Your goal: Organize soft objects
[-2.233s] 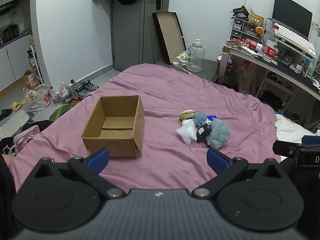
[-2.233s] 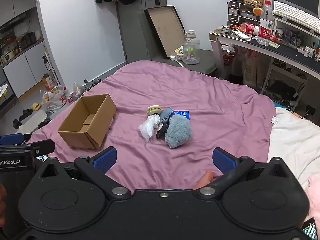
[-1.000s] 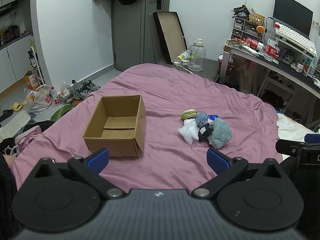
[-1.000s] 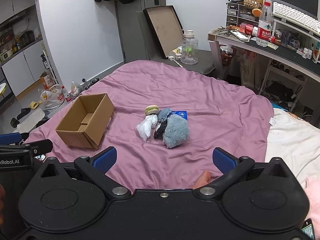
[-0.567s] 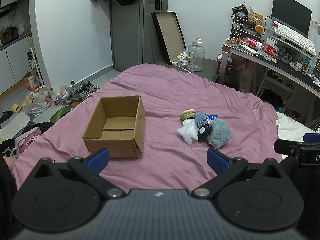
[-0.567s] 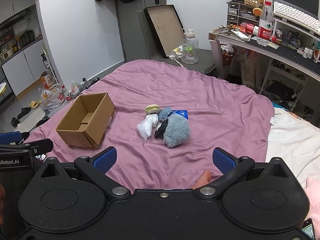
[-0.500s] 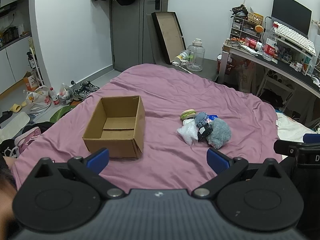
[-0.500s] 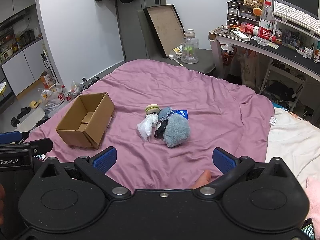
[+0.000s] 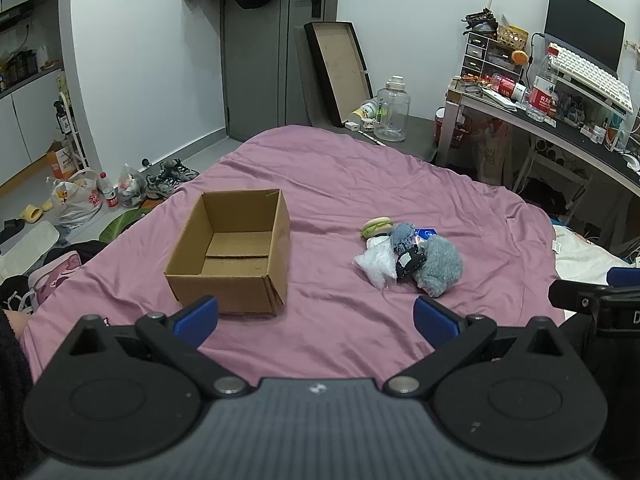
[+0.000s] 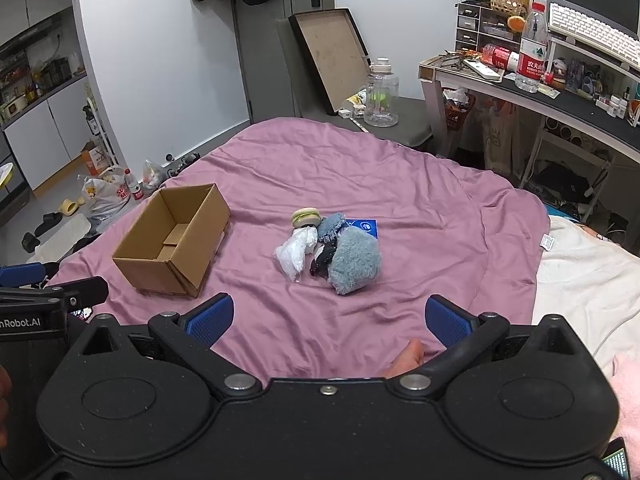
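Soft pile [image 10: 328,252] on bed [image 10: 420,208], right of open cardboard box [image 10: 172,244]. Left tongs [image 9: 316,316], right tongs [image 10: 328,320]: spread apart, empty. Grey plush [image 10: 354,264]: light, compressible; pinch mid-body.

Matt brown cardboard box [image 9: 236,256], fuzzy grey-blue plush toy [image 10: 354,261], smooth mauve cloth bedsheet [image 9: 340,184]

left gripper body [image 10: 24,322]: white lettering "nRobot.AI", cut off at the frame's left edge
right gripper body [image 9: 624,314]: a single white "D", the rest out of frame
water bottle [image 10: 530,60] on the desk [image 10: 560,100]: red label with white Chinese characters "农夫"; the rest is too small to read
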Available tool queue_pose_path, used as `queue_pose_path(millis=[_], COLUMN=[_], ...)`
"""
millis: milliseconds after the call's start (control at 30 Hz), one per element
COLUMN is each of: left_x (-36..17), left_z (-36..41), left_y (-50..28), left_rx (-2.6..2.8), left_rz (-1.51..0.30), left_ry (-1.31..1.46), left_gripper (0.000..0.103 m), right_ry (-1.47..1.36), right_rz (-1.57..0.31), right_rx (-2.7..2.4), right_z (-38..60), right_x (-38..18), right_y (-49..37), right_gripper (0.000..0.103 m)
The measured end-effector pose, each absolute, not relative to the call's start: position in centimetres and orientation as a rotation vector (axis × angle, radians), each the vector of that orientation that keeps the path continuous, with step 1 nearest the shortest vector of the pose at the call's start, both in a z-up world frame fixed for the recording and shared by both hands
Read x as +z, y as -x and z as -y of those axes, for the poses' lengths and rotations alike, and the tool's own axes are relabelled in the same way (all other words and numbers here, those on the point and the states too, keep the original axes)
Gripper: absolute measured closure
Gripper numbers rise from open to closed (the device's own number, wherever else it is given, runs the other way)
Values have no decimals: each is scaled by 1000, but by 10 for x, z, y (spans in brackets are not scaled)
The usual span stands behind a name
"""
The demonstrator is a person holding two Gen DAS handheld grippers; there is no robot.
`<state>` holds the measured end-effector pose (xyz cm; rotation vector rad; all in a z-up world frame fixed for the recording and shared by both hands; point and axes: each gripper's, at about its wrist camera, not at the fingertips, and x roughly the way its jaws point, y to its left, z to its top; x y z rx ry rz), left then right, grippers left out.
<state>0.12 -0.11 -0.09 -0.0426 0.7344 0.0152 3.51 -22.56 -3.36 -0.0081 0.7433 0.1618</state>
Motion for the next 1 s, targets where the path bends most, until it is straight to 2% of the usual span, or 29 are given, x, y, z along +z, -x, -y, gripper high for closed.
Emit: queue_pose_path(millis=[1000], left_x=[-29], left_z=[8], left_y=[-30], left_rx=[-7], left_rz=[-766], left_ry=[65], left_gripper=[0], right_ry=[-35], right_rz=[-759], right_rx=[154], right_z=[238], right_x=[-55], right_y=[-59], right_gripper=[0])
